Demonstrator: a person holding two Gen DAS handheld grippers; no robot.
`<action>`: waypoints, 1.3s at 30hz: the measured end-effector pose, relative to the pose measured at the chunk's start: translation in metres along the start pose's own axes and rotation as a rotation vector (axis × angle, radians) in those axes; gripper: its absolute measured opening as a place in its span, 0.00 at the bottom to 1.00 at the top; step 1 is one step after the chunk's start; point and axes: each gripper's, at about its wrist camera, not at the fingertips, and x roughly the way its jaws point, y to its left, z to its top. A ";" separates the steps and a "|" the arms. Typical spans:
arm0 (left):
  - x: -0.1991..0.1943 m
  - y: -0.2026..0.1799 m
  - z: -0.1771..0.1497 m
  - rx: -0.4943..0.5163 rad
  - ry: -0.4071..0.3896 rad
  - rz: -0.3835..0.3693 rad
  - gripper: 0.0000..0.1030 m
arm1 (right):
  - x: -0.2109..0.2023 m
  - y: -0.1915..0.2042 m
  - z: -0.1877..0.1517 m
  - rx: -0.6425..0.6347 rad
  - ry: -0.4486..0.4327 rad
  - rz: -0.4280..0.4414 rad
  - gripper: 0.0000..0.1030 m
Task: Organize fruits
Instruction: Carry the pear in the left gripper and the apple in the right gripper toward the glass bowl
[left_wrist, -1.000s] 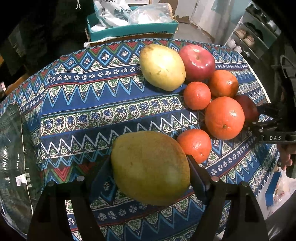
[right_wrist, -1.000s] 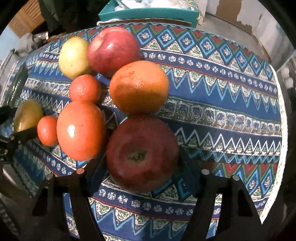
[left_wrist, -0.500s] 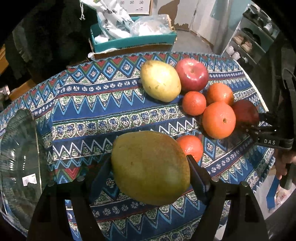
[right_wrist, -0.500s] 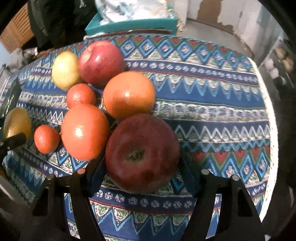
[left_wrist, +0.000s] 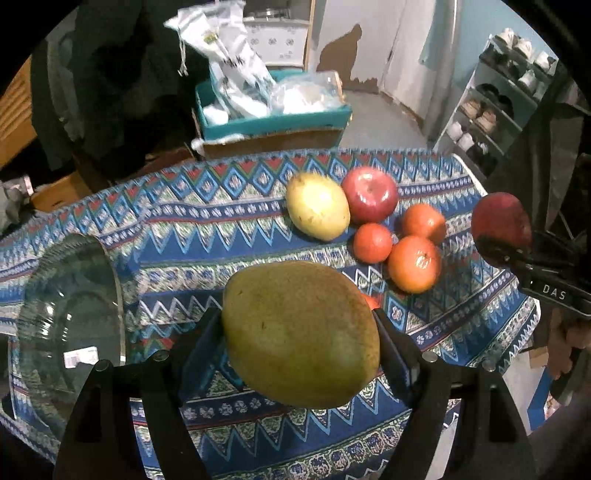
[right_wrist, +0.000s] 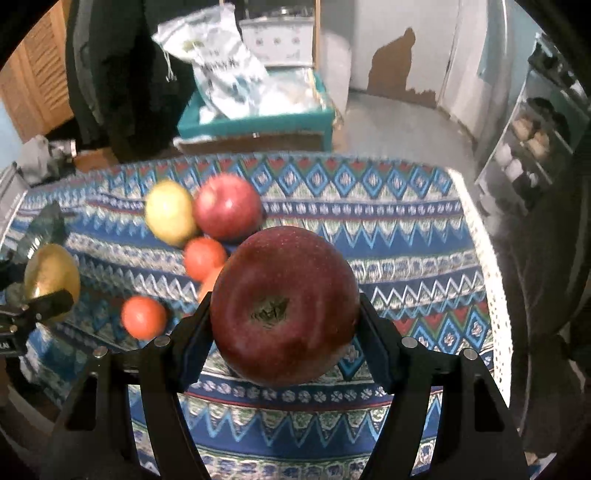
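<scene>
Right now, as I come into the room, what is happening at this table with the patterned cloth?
A person is sorting fruit with two handheld grippers. The left gripper is shut on a large yellow-green mango, held above the blue patterned tablecloth beside a clear glass bowl. The right gripper is shut on a dark red apple. A paler mango, a second red apple and several oranges lie on the cloth.

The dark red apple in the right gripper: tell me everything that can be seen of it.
The dark red apple is round, glossy and deep red with fine pale speckles, its brown dimpled end facing the right wrist camera. It sits clamped between the right gripper's black fingers, one pressing each side, above the patterned tablecloth and touching no other fruit. The left wrist view shows it raised at the table's right edge.
</scene>
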 end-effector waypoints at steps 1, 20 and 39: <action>-0.005 0.001 0.001 -0.001 -0.013 0.007 0.79 | -0.003 0.003 0.004 0.004 -0.019 0.003 0.69; -0.084 0.017 0.017 -0.031 -0.202 0.058 0.79 | -0.085 0.045 0.033 -0.023 -0.232 0.051 0.69; -0.122 0.052 0.015 -0.095 -0.263 0.086 0.79 | -0.104 0.106 0.061 -0.092 -0.275 0.162 0.69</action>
